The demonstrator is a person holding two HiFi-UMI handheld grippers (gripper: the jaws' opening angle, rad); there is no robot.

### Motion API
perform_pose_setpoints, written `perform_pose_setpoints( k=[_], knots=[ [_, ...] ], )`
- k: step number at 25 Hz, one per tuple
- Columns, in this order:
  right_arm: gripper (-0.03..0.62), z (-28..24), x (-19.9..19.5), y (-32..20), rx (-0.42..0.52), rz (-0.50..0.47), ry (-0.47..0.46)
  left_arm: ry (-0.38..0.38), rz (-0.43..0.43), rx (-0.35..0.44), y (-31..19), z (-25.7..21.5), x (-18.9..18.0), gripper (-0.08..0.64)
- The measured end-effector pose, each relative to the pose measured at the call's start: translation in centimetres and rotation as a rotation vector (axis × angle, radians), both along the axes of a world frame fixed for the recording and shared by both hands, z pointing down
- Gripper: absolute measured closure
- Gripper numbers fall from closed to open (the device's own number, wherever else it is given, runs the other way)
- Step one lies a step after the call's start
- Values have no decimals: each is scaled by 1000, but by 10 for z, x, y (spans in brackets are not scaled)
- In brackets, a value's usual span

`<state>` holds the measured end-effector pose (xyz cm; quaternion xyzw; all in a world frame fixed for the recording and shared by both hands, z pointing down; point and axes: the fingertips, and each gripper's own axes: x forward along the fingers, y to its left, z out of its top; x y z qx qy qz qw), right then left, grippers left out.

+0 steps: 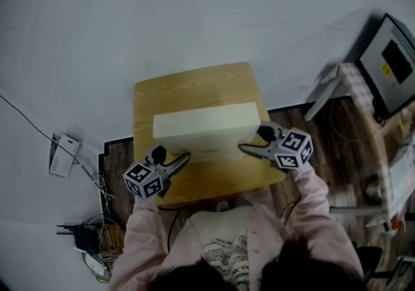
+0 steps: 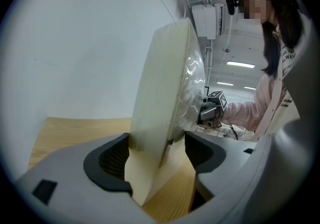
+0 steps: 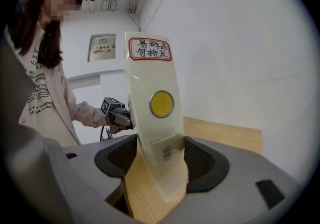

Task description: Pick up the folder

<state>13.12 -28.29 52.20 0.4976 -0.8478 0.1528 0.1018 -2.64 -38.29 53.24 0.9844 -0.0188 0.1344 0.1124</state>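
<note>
One folder (image 1: 207, 124) stood on edge on one wooden tabletop (image 1: 194, 82), between two grippers.
The left gripper (image 1: 174, 153) straddled the folder's left end and the right gripper (image 1: 251, 140) its right end. Both pairs of jaws were closing, each with a folder end between its pads, not yet clamped. The right end carried one yellow round sticker (image 3: 161, 104) and one red-bordered label (image 3: 150, 49).

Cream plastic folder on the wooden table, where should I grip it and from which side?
Its short ends, from left and right: the cream plastic folder stands on edge, thin across. Left gripper and right gripper jaws are closing around them.
</note>
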Motion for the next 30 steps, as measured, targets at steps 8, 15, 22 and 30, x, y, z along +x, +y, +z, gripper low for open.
perform_pose_setpoints(
  k=[8, 15, 22, 30],
  knots=[
    [288, -8, 1, 2, 27, 34, -25, 6, -9, -5, 1, -7, 2, 218],
    [288, -21, 3, 4, 54, 58, -55, 33, -14, 14, 0, -23, 3, 219],
    [288, -35, 1, 10, 82, 69, -67, 50, -25, 25, 6, -37, 1, 219],
    [288, -53, -4, 13, 122, 65, -58, 65, -45, 53, 12, -54, -6, 219]
  ],
)
